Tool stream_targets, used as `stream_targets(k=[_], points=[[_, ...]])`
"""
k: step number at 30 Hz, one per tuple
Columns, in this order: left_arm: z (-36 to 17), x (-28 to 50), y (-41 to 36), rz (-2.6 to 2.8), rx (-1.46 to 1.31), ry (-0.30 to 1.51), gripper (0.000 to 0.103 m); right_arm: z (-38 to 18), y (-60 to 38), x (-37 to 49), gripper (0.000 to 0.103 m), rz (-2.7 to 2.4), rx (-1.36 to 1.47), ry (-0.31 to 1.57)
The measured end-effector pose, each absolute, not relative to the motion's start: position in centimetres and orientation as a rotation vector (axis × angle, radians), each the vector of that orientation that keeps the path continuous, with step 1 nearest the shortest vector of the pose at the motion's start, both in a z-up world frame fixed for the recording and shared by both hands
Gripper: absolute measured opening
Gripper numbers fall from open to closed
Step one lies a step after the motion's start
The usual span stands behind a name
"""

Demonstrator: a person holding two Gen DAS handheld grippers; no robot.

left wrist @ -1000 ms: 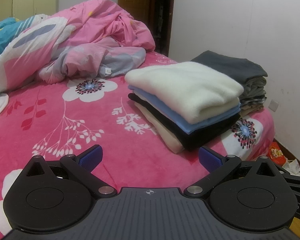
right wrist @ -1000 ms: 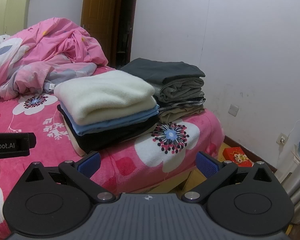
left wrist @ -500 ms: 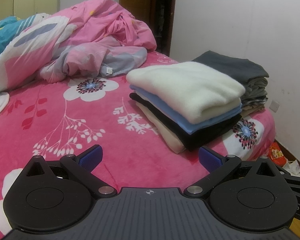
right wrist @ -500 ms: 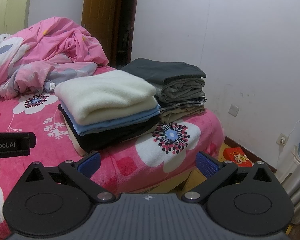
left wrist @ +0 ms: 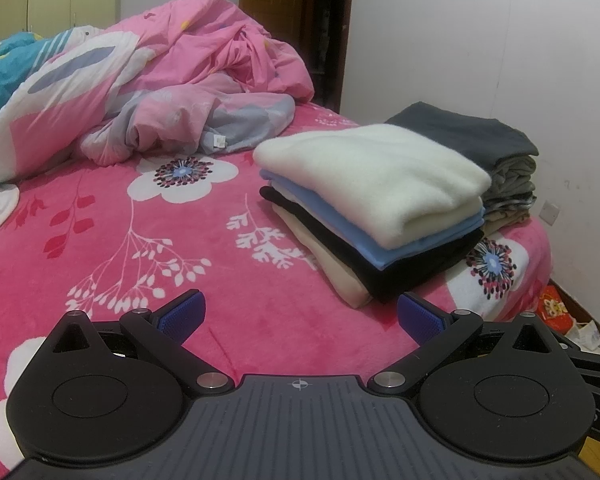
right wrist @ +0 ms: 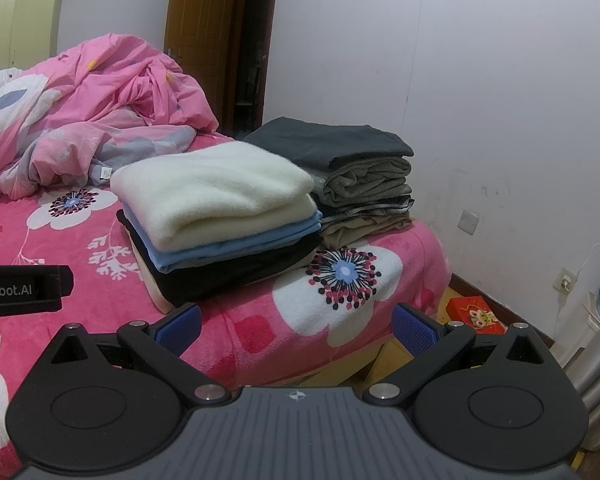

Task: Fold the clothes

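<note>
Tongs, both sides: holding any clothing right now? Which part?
Nothing held. Left tongs and right tongs are both open and empty above the pink bedspread; the folded pile lies untouched.

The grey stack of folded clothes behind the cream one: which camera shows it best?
The right wrist view. There the grey stack shows its dark top piece and every folded layer down to the bedspread. In the left wrist view the cream-topped stack hides most of it, leaving only the top and right edge.
</note>
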State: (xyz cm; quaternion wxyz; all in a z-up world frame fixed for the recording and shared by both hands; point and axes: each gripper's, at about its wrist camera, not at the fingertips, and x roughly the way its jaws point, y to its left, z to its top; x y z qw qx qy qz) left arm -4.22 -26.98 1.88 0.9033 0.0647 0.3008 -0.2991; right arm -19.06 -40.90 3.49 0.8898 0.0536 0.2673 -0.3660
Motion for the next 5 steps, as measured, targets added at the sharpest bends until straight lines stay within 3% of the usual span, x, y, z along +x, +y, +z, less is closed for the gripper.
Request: stream_targets(k=[5], points=[[1.81,-4.13,-27.06,-0.614,0.133,0.623,0.103,3.51,-40.83,-19.06,0.103,-0.759,0.112,0.555]])
